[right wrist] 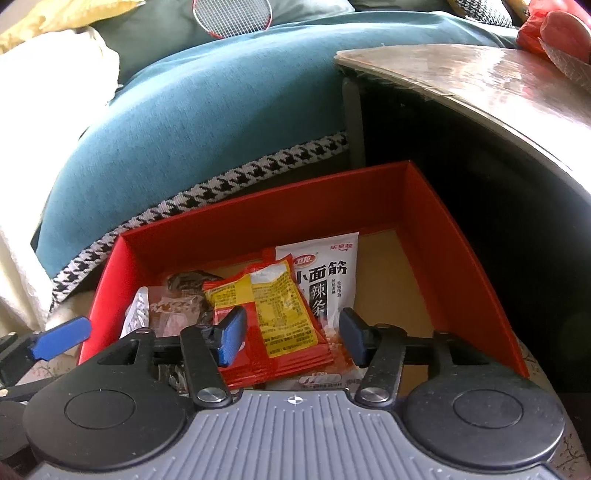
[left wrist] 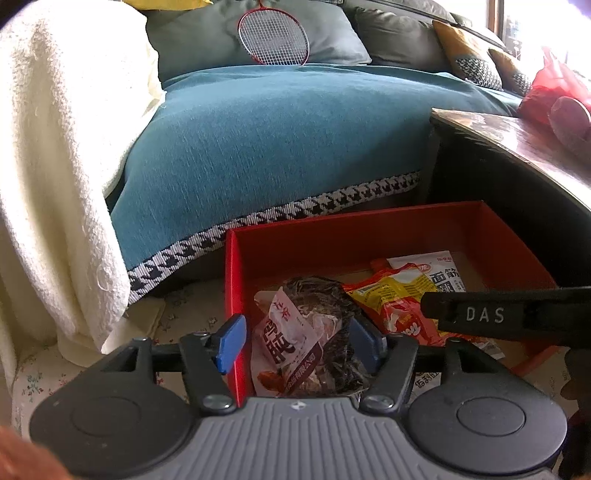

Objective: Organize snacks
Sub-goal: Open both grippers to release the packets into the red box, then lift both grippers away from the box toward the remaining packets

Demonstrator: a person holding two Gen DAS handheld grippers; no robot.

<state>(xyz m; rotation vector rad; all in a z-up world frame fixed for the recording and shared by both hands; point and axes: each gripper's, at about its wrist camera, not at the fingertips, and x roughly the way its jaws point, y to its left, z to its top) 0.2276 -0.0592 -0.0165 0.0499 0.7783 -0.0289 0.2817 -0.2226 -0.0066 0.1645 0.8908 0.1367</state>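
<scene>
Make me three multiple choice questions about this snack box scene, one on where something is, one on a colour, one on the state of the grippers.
1. Where does the badminton racket lie?
A. in the box
B. on the sofa cushions
C. on the table

2. What colour are the walls of the box that holds the snacks?
A. red
B. green
C. white

3. How do the fingers of the right gripper stand?
A. shut on the white packet
B. shut on nothing
C. open, spread over the red and yellow packet

Answers:
1 B, the racket head rests against the cushions behind the blue cover.
2 A, every wall in view is red.
3 C, both blue fingers stand apart with the packet showing between them; whether they touch it cannot be told.
</scene>
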